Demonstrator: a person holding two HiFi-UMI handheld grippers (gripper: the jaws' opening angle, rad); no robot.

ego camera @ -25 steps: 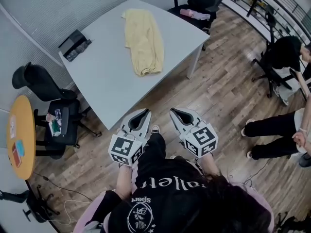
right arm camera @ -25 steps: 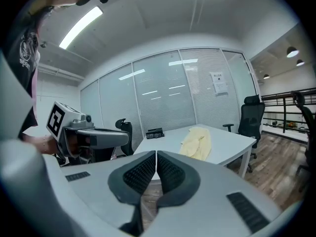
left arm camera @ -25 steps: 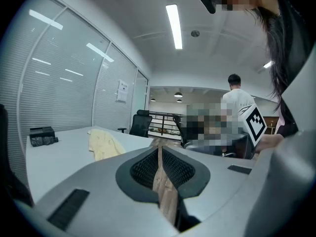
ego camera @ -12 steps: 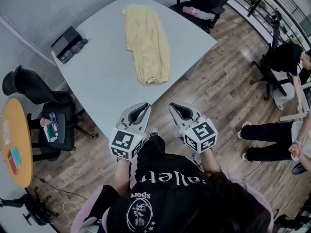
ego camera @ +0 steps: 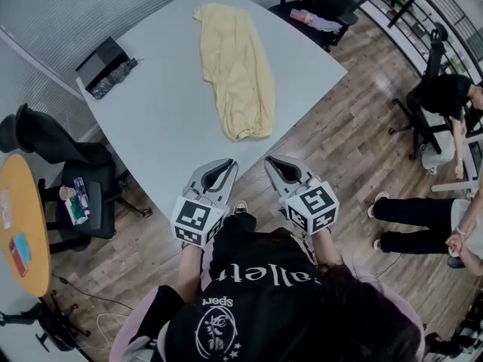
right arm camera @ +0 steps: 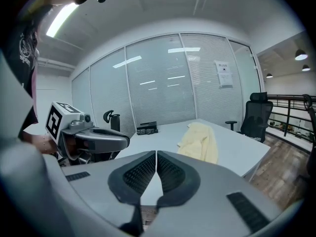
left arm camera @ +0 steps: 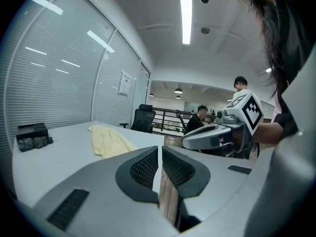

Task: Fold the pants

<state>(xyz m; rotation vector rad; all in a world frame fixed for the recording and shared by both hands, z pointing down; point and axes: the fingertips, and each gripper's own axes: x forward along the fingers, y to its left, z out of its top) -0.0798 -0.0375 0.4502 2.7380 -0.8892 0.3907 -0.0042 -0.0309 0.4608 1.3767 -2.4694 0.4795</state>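
Claws: my left claw [ego camera: 225, 164] and right claw [ego camera: 272, 161], both closed and empty.
Pants: yellow pants [ego camera: 235, 66] lie rumpled on the tabletop [ego camera: 151, 127], well ahead.
Risk: closed claws could shove the fabric and bunch it.

The person held the left gripper [ego camera: 224, 164] and right gripper [ego camera: 272, 161] out front, side by side, tipped slightly down, jaws closed and empty

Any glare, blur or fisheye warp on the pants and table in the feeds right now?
Head view: evenly lit and sharp, no glare on the yellow pants; fisheye curves the table edges. Left gripper view: heavy barrel warp, dark corners, the ceiling light strip is blown out. Right gripper view: same warp and dark corners, lamp reflections streak the glass wall; pants clear.
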